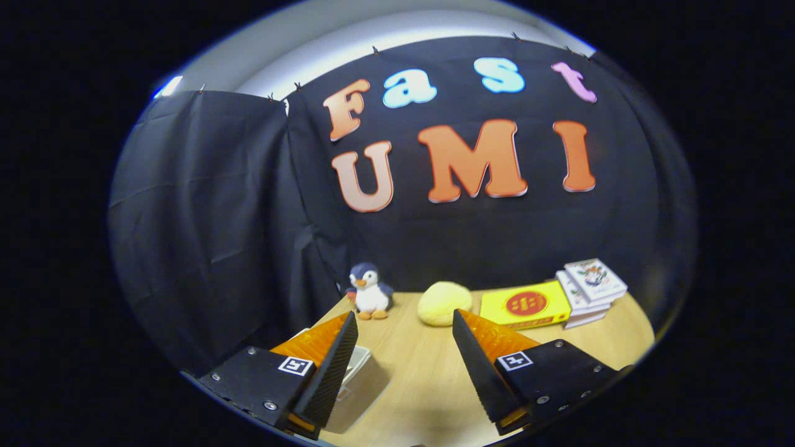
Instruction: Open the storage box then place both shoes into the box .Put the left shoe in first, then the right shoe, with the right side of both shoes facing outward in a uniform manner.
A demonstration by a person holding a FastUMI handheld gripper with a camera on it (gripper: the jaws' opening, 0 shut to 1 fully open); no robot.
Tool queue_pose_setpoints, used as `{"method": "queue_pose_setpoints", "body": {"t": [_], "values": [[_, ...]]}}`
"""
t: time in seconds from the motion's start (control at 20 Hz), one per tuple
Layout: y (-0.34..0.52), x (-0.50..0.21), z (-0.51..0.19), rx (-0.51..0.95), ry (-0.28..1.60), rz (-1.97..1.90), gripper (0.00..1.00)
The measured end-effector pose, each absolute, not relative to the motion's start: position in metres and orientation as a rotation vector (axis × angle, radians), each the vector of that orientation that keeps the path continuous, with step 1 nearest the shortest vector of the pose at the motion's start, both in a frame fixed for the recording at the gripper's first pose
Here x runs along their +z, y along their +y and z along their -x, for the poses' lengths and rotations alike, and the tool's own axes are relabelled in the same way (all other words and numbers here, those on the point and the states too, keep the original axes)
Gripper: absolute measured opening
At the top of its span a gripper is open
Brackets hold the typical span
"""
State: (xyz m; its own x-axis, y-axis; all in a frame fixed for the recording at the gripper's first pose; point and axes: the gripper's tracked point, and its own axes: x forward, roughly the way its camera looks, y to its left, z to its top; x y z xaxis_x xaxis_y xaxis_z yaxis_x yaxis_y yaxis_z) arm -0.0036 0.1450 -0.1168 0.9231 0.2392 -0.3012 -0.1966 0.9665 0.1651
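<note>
Jaws spread wide over the table [422, 379], gripping nothing. A pale box edge [359, 360], possibly the storage box, lies just beside the left finger, mostly hidden. Beyond the fingers: plush penguin [370, 290], yellow round object [443, 302], yellow box [525, 304], stacked books [591, 290].

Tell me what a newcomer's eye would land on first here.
First, the hand-held gripper, fingers open with nothing between them, over the wooden table. Beyond the fingers, by the black cloth wall, stand a penguin toy and a yellow lump. Right of the lump lies a yellow box, with a stack of books beside it.
</note>
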Motion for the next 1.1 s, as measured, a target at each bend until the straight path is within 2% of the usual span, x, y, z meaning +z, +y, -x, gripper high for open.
{"method": "queue_pose_setpoints", "body": {"t": [0.2,0.55,1.1], "values": [[0.087,-0.073,0.003,0.210,0.174,-0.056,0.94],[0.007,-0.028,0.004,0.127,0.043,-0.028,0.96],[-0.010,-0.025,0.003,0.074,0.008,-0.016,0.96]]}}
